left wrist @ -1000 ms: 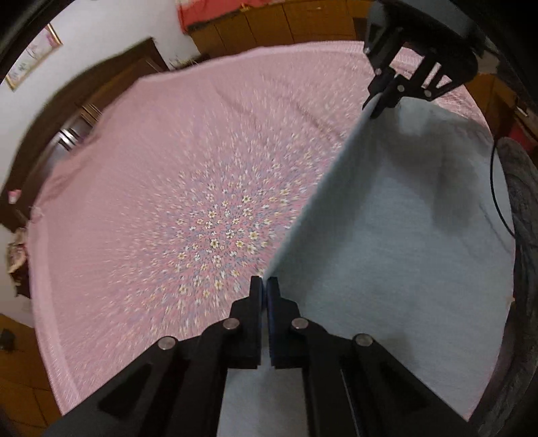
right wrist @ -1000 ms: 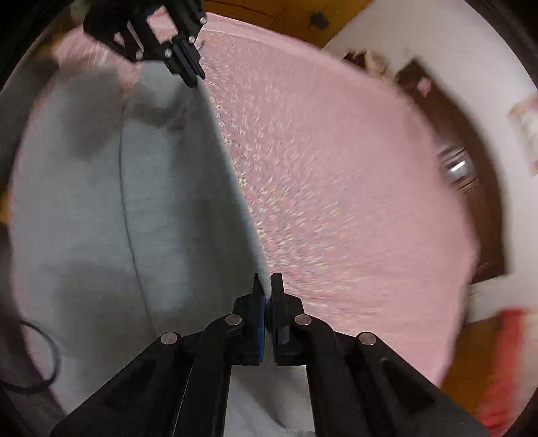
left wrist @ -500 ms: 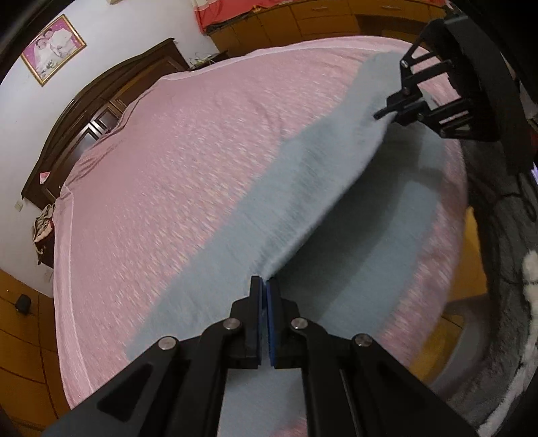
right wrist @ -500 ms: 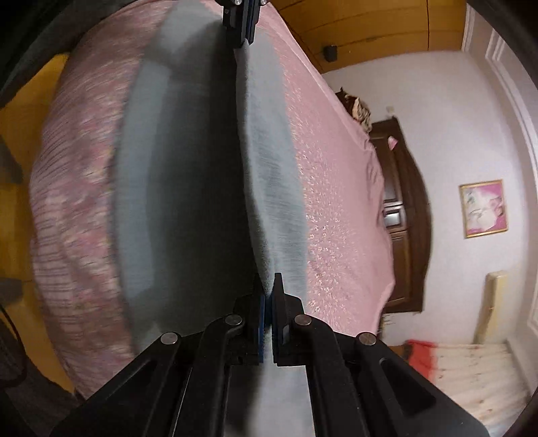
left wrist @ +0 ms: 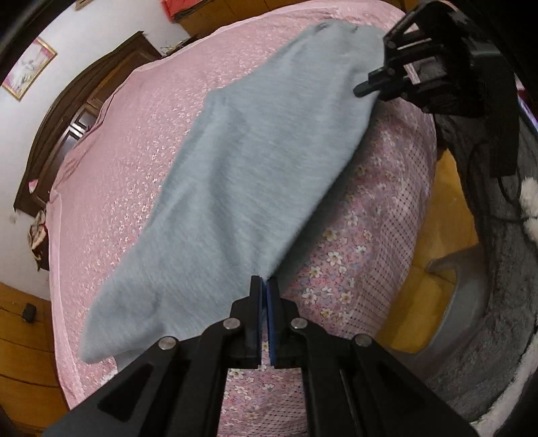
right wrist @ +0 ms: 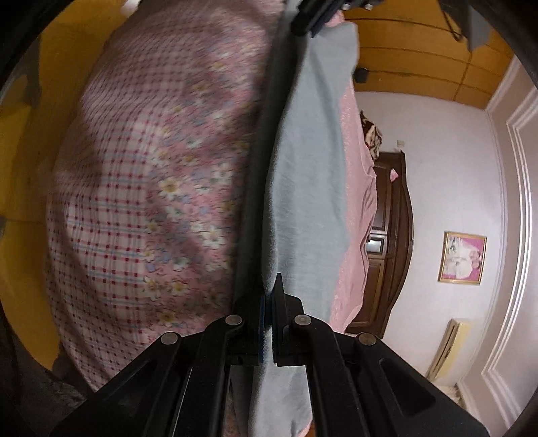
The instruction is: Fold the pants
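1. Left gripper (left wrist: 265, 285): jaws pressed together, pinching the near edge of the grey-blue pants (left wrist: 255, 174) at 6 o'clock of the left wrist view.
2. Right gripper (right wrist: 269, 292): jaws pressed together on a fold of the same pants (right wrist: 309, 188), cloth visibly sandwiched between the pads at 6 o'clock of the right wrist view.
3. Right gripper also shows in the left wrist view (left wrist: 364, 89) at 2 o'clock, nipping the far end of the pants.
4. Left gripper shows in the right wrist view (right wrist: 307, 23) at 12 o'clock, on the far end of the cloth.
5. Pants: stretched between the two grippers, lying as a long band over the near part of the bed (left wrist: 141, 141); held edge sits along the bed's side edge.
6. Bed cover: pink with small white flowers on top; the hanging side (left wrist: 366, 235) is checked with a bigger floral print, at 4 o'clock from the pants in the left view.
7. Dark wooden headboard (left wrist: 67, 111) at 10 o'clock, well apart from the pants.
8. Framed picture (right wrist: 462, 257) on the wall, 3 o'clock in the right view.
9. Floor (left wrist: 433, 269) is yellow-orange beside the bed.
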